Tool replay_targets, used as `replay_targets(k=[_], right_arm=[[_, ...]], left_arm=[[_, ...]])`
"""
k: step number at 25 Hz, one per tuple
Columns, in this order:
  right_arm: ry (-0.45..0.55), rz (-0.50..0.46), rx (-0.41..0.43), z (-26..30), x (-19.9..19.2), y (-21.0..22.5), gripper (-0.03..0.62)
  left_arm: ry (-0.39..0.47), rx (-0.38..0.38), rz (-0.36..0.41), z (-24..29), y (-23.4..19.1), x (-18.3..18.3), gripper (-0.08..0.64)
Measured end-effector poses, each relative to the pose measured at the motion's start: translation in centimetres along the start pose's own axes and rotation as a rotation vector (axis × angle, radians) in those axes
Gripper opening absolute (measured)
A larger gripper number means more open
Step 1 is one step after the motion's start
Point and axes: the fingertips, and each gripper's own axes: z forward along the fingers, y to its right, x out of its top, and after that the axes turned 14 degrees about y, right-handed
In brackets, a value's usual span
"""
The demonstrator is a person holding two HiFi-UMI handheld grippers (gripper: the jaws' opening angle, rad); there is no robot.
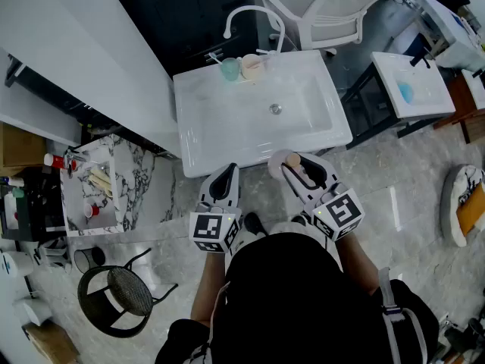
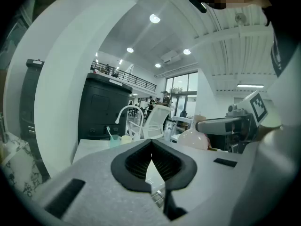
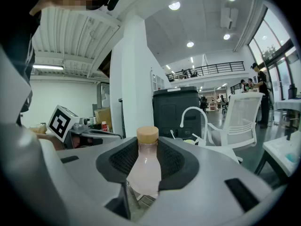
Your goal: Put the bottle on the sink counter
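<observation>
A pale pink bottle [image 3: 144,171] with a tan cap stands upright between the pads of my right gripper [image 3: 146,150], which is shut on it. In the head view the bottle [image 1: 292,160] and right gripper [image 1: 301,173] hover at the near edge of the white sink counter [image 1: 198,152]. My left gripper [image 1: 226,173] hangs beside it to the left, just short of the counter's front rim. Its jaws meet with nothing between them [image 2: 151,160]. From the left gripper view the bottle [image 2: 194,138] shows to the right, held in the right gripper.
A white faucet [image 1: 254,14] and two cups [image 1: 241,67] with toothbrushes stand at the sink's back. A white chair [image 1: 333,10] is behind it. A marble side table [image 1: 144,184] with small items stands left, a black stool [image 1: 121,298] below it, a small white table [image 1: 413,89] right.
</observation>
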Motion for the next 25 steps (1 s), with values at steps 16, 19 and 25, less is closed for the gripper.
replay_targets(k=[16, 19, 25], right_arm=[[0.014, 0.032, -0.051, -1.6, 0.2, -0.9, 0.129], [0.020, 0.031, -0.054, -1.3, 0.3, -1.3, 0.127], [0.044, 0.035, -0.054, -0.6, 0.6, -1.6, 0.127]], left_arm=[[-0.011, -0.085, 0.004, -0.5, 1.8, 0.5, 0.018], [-0.010, -0.089, 0.004, -0.7, 1.5, 0.6, 0.018], [-0.018, -0.086, -0.006, -1.4, 0.9, 0.5, 0.018]])
